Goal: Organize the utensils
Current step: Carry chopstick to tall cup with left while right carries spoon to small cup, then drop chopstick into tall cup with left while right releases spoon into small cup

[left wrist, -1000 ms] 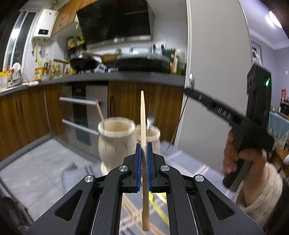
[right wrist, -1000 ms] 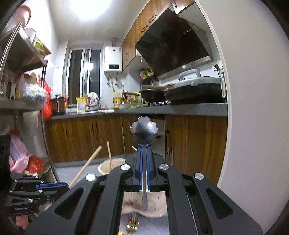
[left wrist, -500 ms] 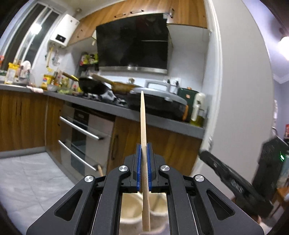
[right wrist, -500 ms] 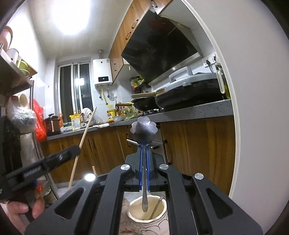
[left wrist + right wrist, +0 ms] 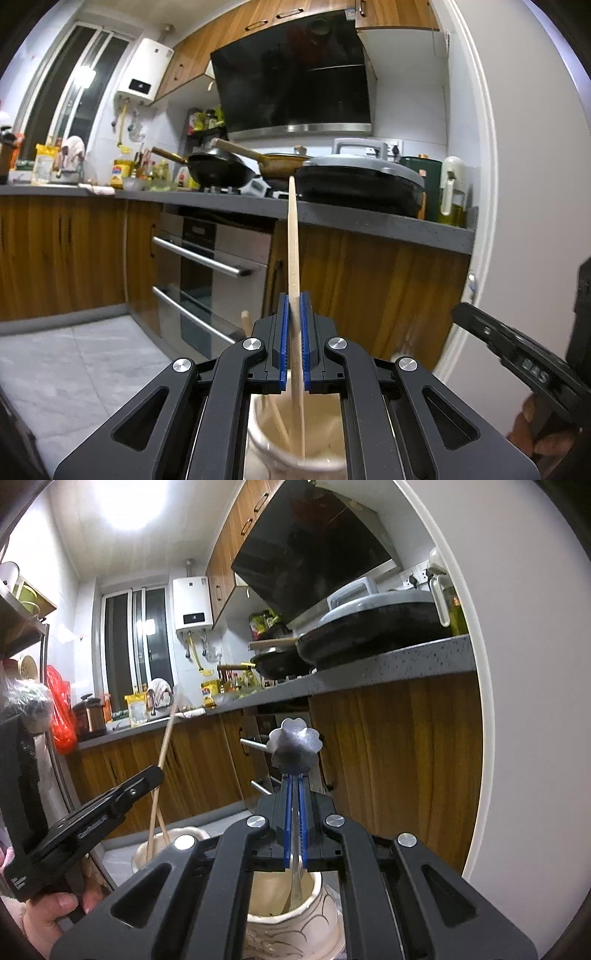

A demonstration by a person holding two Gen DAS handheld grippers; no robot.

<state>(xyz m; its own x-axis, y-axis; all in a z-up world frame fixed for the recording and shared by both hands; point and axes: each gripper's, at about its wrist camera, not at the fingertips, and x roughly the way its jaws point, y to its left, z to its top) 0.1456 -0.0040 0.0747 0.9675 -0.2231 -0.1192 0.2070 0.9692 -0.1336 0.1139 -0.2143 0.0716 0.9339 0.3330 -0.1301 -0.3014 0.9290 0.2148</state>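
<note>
Left tongs (image 5: 293,325) clamp wooden chopstick (image 5: 293,240), tip seemingly inside cream jar (image 5: 266,446); right tongs (image 5: 294,805) clamp flower-headed metal spoon (image 5: 295,747) over patterned jar (image 5: 317,893).

Wooden chopstick (image 5: 293,236): pale, upright, lower tip dipping inside the left jar.
Left jar (image 5: 295,443): cream ceramic, open-topped, another stick inside.
Metal spoon (image 5: 295,747): flower-shaped bowl up, handle down into right jar.
Right jar (image 5: 291,919): cream, incised pattern.

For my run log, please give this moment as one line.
left claw: shut on chopstick, over left jar | right claw: shut on spoon, tip inside right jar
</note>
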